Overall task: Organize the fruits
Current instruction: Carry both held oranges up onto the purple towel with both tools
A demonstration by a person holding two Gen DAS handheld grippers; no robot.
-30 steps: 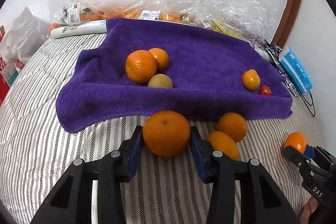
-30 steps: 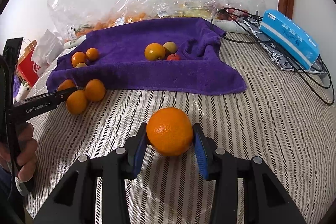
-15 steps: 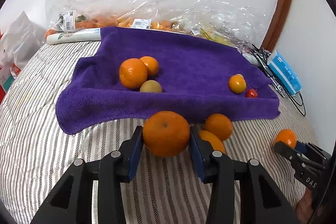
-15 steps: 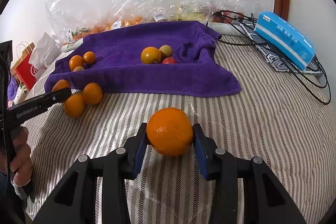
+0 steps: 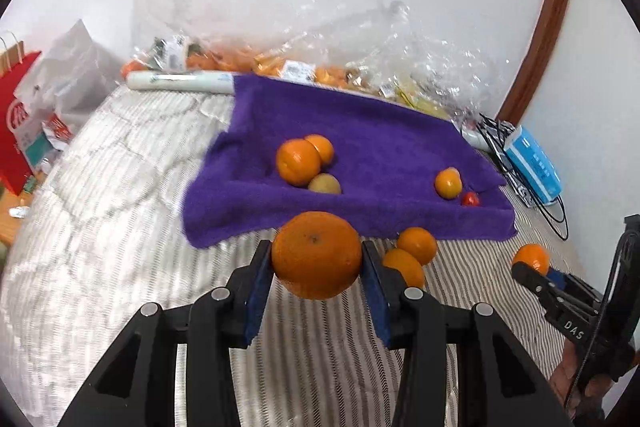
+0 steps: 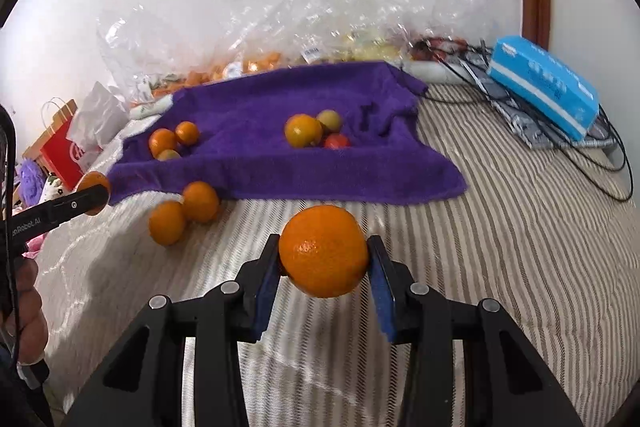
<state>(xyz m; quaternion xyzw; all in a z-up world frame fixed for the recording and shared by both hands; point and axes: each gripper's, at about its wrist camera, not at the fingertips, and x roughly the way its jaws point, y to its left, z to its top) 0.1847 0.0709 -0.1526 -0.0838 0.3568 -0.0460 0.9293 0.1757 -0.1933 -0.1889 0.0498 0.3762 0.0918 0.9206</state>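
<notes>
In the left wrist view my left gripper (image 5: 317, 269) is shut on a large orange (image 5: 316, 254), held above the striped bedding just in front of the purple towel (image 5: 372, 131). On the towel lie two oranges (image 5: 298, 161), a yellowish fruit (image 5: 325, 183), a small orange (image 5: 448, 183) and a red fruit (image 5: 470, 199). Two loose oranges (image 5: 416, 245) rest on the bedding by the towel's edge. In the right wrist view my right gripper (image 6: 323, 269) is shut on another orange (image 6: 323, 251), raised over the bedding right of those loose oranges (image 6: 184, 213).
Clear plastic bags of fruit (image 5: 320, 67) line the wall behind the towel. A blue box (image 6: 544, 87) and black cables (image 6: 600, 155) lie at the right. A red paper bag (image 5: 16, 131) and white bags stand off the left edge. A person's hand (image 6: 22, 311) holds the left gripper.
My left gripper has lifted and pulled back with its orange, so the towel now looks farther and more of the left side shows. The right gripper holds its orange nearly still.
</notes>
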